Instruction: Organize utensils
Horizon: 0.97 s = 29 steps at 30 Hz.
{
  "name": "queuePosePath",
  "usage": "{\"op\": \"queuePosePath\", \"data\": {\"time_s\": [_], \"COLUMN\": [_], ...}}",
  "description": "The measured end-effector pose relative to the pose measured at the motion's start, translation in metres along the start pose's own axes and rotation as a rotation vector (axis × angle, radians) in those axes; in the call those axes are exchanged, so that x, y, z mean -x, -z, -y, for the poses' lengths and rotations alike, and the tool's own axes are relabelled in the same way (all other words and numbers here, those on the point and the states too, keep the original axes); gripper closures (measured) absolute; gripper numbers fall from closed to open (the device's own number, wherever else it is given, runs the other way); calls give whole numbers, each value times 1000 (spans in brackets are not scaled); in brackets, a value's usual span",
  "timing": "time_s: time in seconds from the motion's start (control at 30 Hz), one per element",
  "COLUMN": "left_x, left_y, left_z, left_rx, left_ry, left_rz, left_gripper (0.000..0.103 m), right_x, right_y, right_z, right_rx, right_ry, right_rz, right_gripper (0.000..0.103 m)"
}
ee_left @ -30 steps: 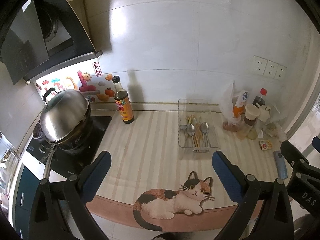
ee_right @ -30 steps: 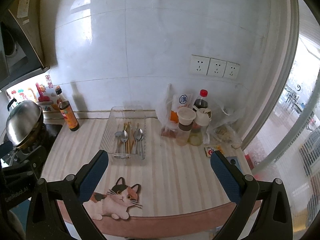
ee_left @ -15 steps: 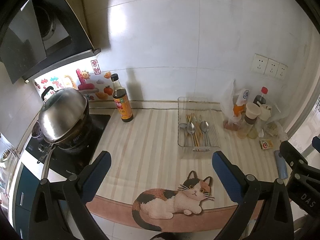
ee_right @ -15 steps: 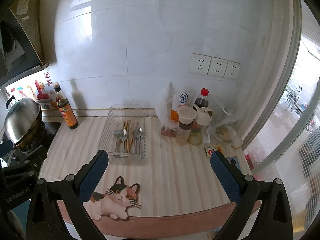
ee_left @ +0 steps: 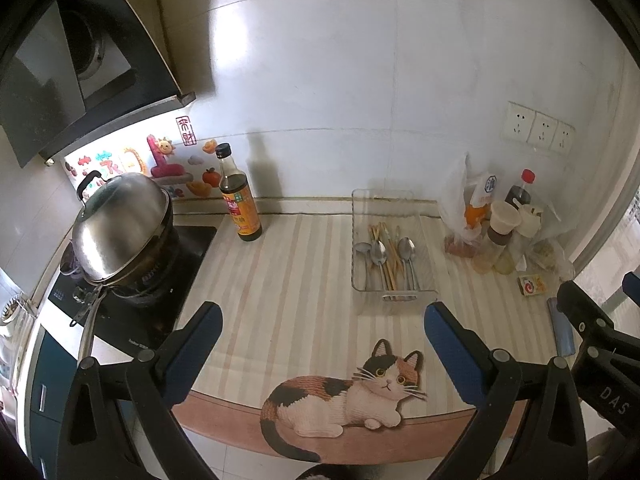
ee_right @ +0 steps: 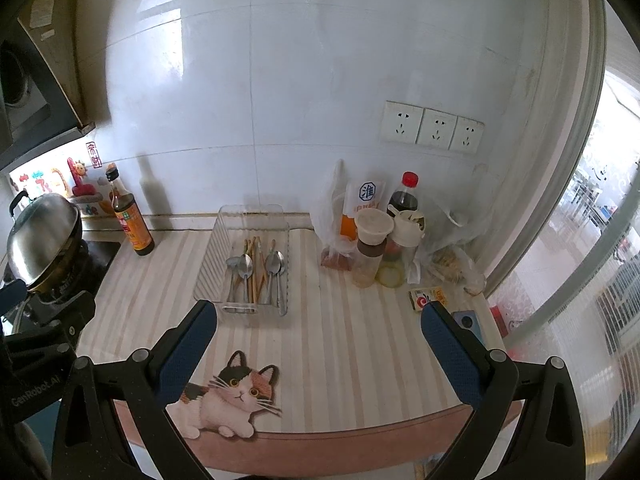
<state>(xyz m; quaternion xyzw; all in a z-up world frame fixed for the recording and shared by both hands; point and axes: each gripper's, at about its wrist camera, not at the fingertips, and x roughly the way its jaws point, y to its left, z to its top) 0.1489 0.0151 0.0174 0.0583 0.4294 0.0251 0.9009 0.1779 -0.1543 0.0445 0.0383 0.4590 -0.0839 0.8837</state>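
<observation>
Between the earlier pictures and this moment the scene shifts only slightly: in the left wrist view the lidded pot and the sauce bottle (ee_left: 239, 196) sit a little lower and farther toward the left finger than one second ago, which indicates a small drift of the camera, not a displacement of any object. The utensils (ee_left: 386, 254) hold the same arrangement throughout: spoons and chopsticks lie side by side, lengthwise, inside the clear tray (ee_left: 424, 236), which stands on the striped worktop (ee_left: 296, 280) ahead of the fingers and toward the right finger in the left wrist view, toward the left finger in the right wrist view. The left gripper (ee_left: 318, 330) has its fingers spread wide with nothing between them, and the right gripper (ee_right: 318, 330) is likewise fully spread and empty. Both grippers hang over the near edge of the worktop, well apart from the tray. No utensil is visible on the worktop outside the tray. For the task this means the following: the utensils already lie collected and roughly aligned in the tray, a condition that fits either a completed sort with the grippers drawn back, or a pause ahead of further rearrangement within the tray. The pictures do not settle which applies.
</observation>
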Motion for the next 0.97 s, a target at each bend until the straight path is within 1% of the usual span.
{"op": "queuePosePath", "data": {"time_s": [0.43,0.77,0.9,0.97], "left_x": [-5,-5,-5,-3], "left_y": [2,1,1,3], "left_z": [2,0,1,2], "left_rx": [-12,-15,-12,-9], "left_ry": [8,11,14,11], "left_rz": [-8,-9,-12,-11], "left_gripper": [0,0,0,0], "right_x": [-10,-9,-6,-6], "right_y": [4,3,8,4], "right_z": [9,10,11,10], "right_rx": [5,7,12,14], "right_ry": [-7,-8,-10,-10], "right_rz": [-16,-17,-17,-17], "right_gripper": [0,0,0,0]}}
